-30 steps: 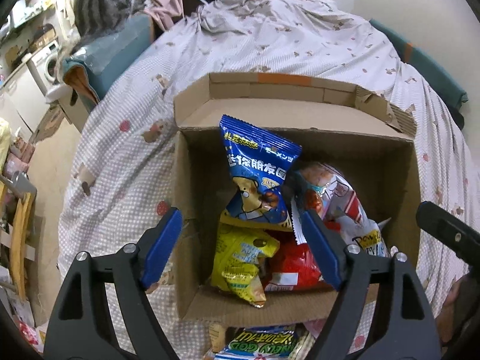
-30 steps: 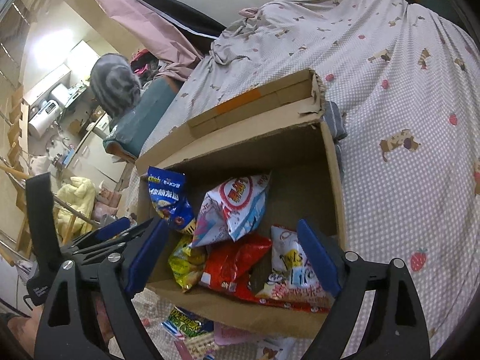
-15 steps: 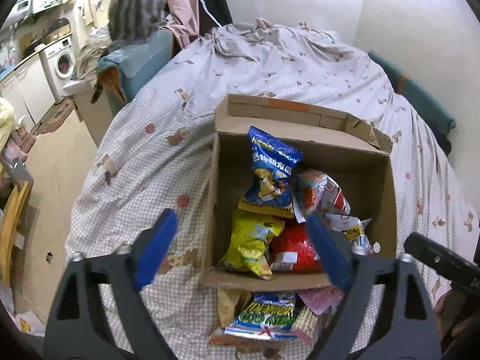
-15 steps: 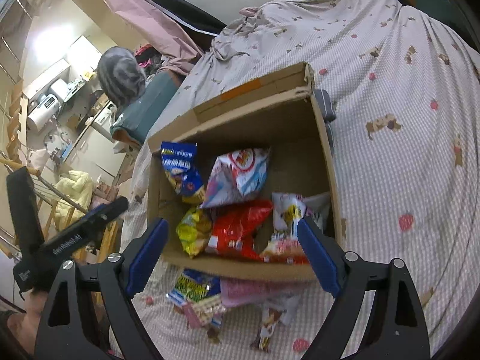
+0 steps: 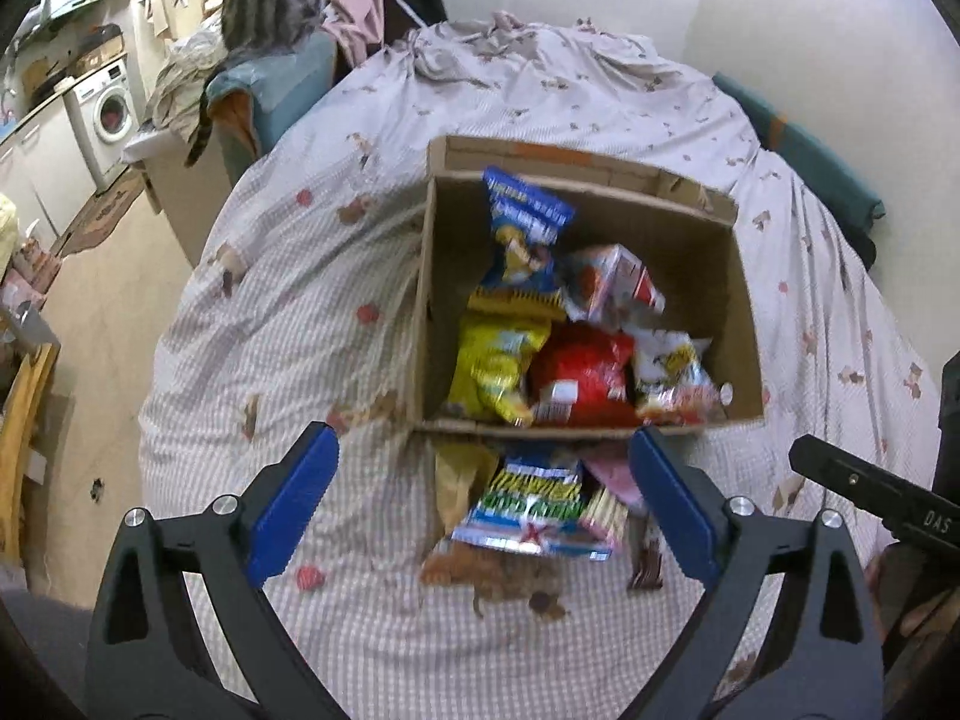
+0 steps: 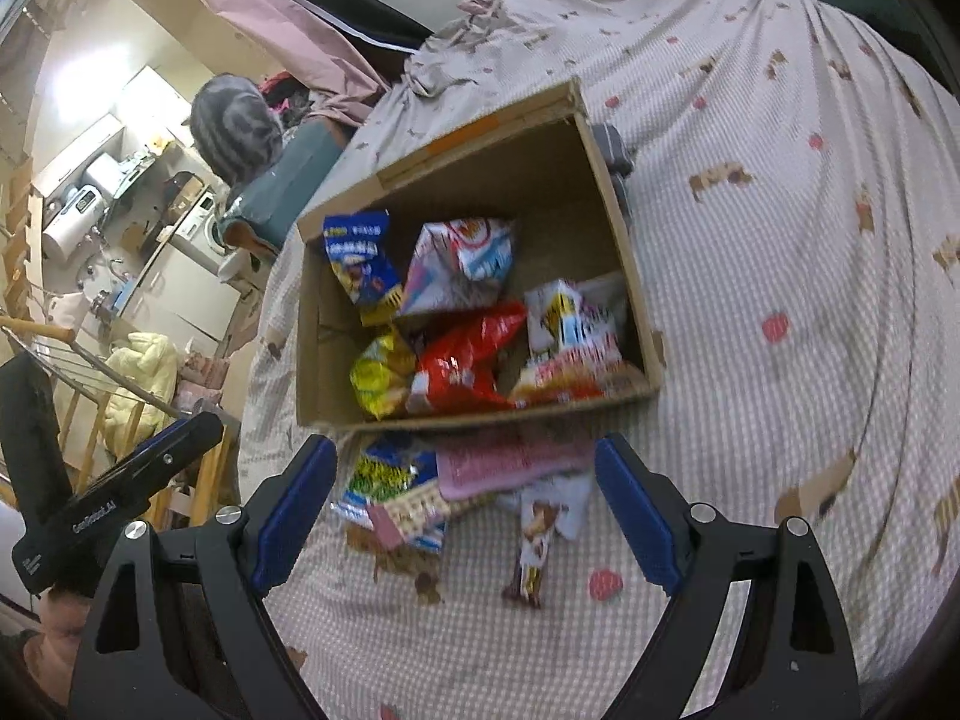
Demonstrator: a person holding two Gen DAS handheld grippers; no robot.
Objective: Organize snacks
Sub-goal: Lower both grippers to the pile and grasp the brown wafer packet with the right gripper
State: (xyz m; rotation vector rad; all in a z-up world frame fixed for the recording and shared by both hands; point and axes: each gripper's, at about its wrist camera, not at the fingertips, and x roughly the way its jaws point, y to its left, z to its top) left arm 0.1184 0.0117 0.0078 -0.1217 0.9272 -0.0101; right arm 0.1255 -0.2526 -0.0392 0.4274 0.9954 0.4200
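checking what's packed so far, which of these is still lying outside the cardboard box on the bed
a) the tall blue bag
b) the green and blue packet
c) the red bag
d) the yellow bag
b: the green and blue packet lies on the bedspread just in front of the cardboard box, while the red, yellow and blue bags sit inside it.

1. The left gripper (image 5: 483,501) points steeply downward; its two blue-padded fingers (image 5: 294,501) stand far apart, and its jaws have just been opening, with nothing between the pads.
2. The right gripper (image 6: 465,507) also tilts downward, its blue pads (image 6: 636,510) spread wide and gripping nothing.
3. From the right wrist view, the left gripper's black body shows at lower left, with part of the person's hand (image 6: 63,624) beneath it.
4. From the left wrist view, the right gripper's black body shows at the right edge.
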